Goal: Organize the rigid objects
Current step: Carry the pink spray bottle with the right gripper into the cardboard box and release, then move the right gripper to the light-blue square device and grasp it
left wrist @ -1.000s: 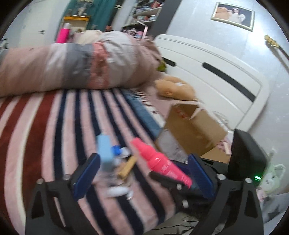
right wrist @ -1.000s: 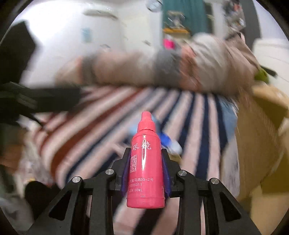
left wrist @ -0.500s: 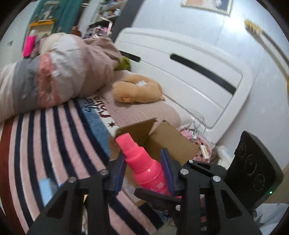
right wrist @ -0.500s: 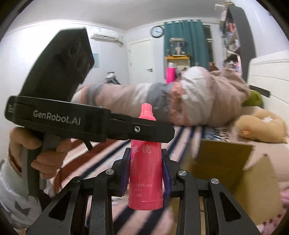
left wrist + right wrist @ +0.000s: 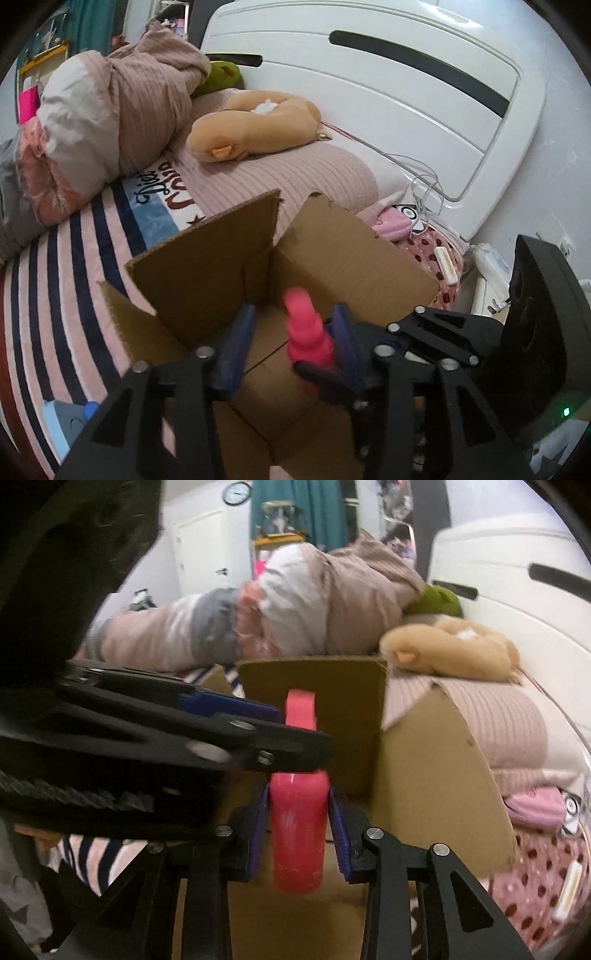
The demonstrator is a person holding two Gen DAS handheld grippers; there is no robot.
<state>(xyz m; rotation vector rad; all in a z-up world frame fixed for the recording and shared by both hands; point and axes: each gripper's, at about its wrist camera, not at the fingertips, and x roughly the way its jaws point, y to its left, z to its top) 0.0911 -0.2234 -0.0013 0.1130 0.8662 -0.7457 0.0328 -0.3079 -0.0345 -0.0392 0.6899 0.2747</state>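
Observation:
A pink plastic bottle (image 5: 298,830) stands upright between the blue pads of my right gripper (image 5: 298,823), which is shut on it. It also shows, blurred, in the left wrist view (image 5: 308,332), over the open cardboard box (image 5: 207,254). My left gripper (image 5: 291,339) is open around the bottle's neck, its fingers (image 5: 232,350) apart from it. In the right wrist view the left gripper's finger (image 5: 207,738) crosses in front of the bottle's upper part and hides it. The box (image 5: 436,775) lies right behind the bottle.
The box sits on a striped bed cover (image 5: 66,258). A rolled quilt (image 5: 110,103) and a tan plush toy (image 5: 255,125) lie behind it, before the white headboard (image 5: 406,92). Small blue items (image 5: 70,413) lie at lower left. A pink case and cables (image 5: 399,225) lie to the right.
Both grippers have moved with the bottle from over the striped cover to above the open box. The left gripper's fingers have opened wider around the bottle.

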